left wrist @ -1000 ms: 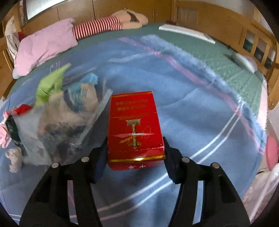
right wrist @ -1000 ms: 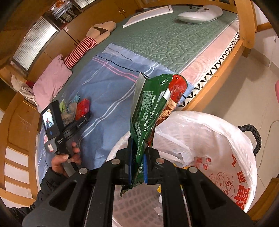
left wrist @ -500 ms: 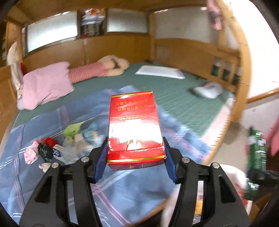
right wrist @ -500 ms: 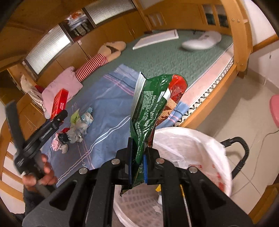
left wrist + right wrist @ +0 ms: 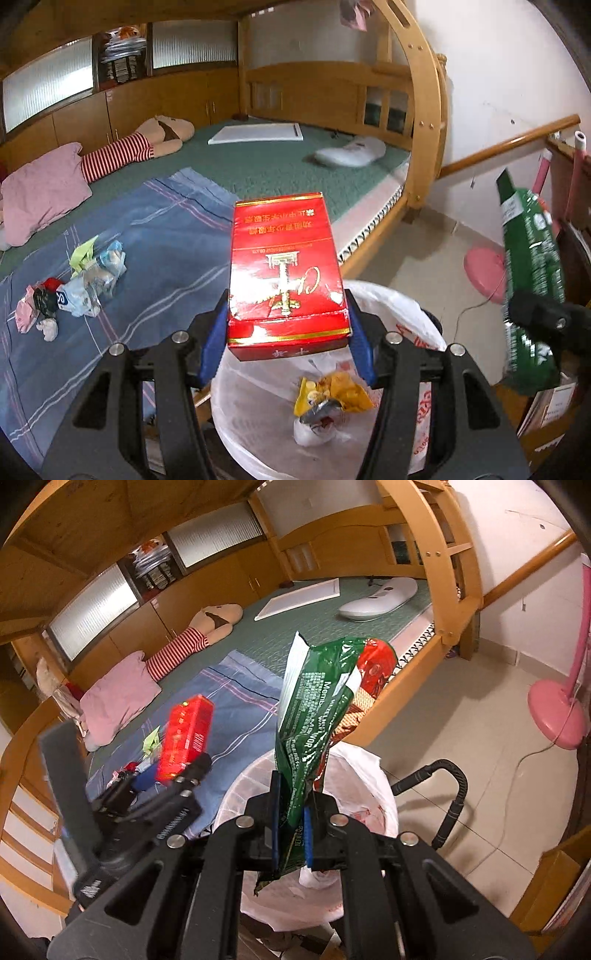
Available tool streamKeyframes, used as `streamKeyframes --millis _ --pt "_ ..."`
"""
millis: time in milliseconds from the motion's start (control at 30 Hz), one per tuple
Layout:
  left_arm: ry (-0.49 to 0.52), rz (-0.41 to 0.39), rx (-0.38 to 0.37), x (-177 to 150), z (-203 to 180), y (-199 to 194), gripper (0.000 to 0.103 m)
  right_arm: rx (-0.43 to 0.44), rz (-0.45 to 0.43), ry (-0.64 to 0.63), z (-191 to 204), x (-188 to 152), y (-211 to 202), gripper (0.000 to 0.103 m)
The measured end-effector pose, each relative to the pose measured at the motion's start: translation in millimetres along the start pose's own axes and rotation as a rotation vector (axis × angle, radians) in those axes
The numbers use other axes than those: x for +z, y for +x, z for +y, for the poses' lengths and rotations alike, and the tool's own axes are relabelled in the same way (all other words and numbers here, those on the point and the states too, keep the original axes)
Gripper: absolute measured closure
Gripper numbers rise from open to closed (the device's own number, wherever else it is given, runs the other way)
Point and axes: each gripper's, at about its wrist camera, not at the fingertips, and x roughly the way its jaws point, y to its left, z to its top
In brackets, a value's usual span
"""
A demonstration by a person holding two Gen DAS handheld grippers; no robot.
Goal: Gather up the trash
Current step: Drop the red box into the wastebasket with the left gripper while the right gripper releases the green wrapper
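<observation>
My left gripper (image 5: 286, 325) is shut on a red box (image 5: 284, 273) with gold print and holds it above the white-lined trash bin (image 5: 410, 317). The box also shows in the right wrist view (image 5: 184, 738). My right gripper (image 5: 291, 823) is shut on a green snack bag (image 5: 317, 716) and holds it upright over the bin (image 5: 369, 768). The bag also shows at the right edge of the left wrist view (image 5: 532, 273). A yellow wrapper (image 5: 332, 398) lies inside the bin. A pile of crumpled trash (image 5: 81, 280) lies on the blue sheet (image 5: 155, 266).
The bed has a wooden frame (image 5: 424, 122), a pink pillow (image 5: 40, 192), a striped plush toy (image 5: 136, 147), a white board (image 5: 258, 133) and a white cushion (image 5: 351, 155). A pink fan base (image 5: 557, 716) and its cord stand on the tiled floor. A black handle (image 5: 450, 794) sticks out beside the bin.
My left gripper has lifted the red box off the bed and swung it right, over the bin. My right gripper has stayed over the bin with the green bag.
</observation>
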Motion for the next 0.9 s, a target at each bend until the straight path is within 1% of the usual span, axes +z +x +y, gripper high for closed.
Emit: streamKeyframes --millis 233,367,600,667,700,733,900 --pt "0.007 -0.003 0.026 -6 -2 -5 0.045 0.017 -0.004 -0.012 4 -5 -4 0.092" --pt "0.001 0.012 0.041 -7 2 -1 0.045 0.032 0.002 -0.021 7 -4 -1 0.092" --pt "0.004 0.048 0.033 -12 2 11 0.043 0.043 0.019 -0.025 8 -2 9 0.092" --pt "0.000 0.053 0.030 -12 2 13 0.035 0.042 0.020 -0.024 9 -3 8 0.092" --pt "0.000 0.050 0.031 -12 1 13 0.027 0.042 0.020 -0.022 8 -3 8 0.092" --pt "0.001 0.047 0.032 -12 1 12 0.023 0.041 0.022 -0.020 7 -3 9 0.092" --pt "0.002 0.036 0.041 -11 1 9 0.019 0.032 0.027 -0.009 4 -4 14 0.092"
